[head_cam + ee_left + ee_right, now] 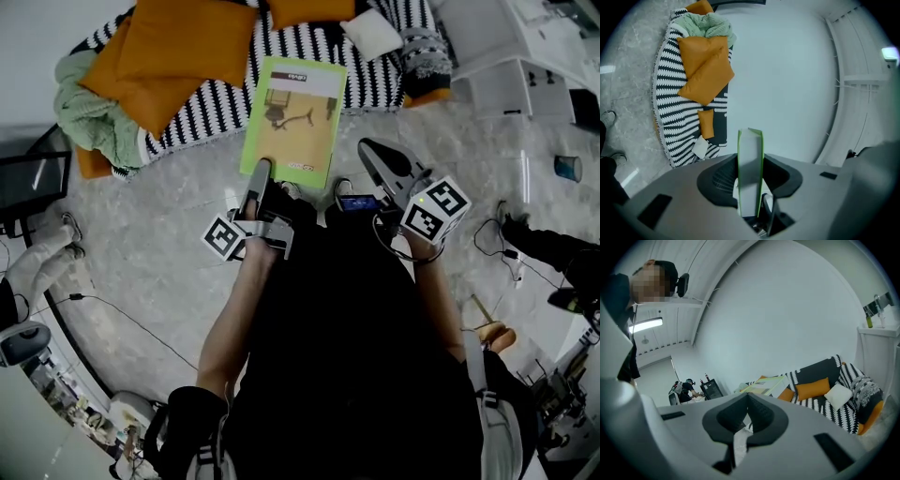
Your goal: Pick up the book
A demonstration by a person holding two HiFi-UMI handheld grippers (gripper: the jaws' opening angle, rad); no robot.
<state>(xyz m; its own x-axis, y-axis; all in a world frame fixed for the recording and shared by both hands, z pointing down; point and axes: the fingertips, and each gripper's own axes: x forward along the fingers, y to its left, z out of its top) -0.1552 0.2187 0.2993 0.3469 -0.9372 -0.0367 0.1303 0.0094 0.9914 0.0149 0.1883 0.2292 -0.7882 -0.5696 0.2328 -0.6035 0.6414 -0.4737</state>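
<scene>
In L tongs (260, 174): book (292, 122); R tongs (367, 148) closed.

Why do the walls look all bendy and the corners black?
Left gripper view: the wide lens curves the sofa and wall, blackens the corners, and the close book looks soft. Right gripper view: same curving and black corners; a bright lamp glares at left. Head view: even light, no hard shadows, floor bulging toward the edges.
</scene>
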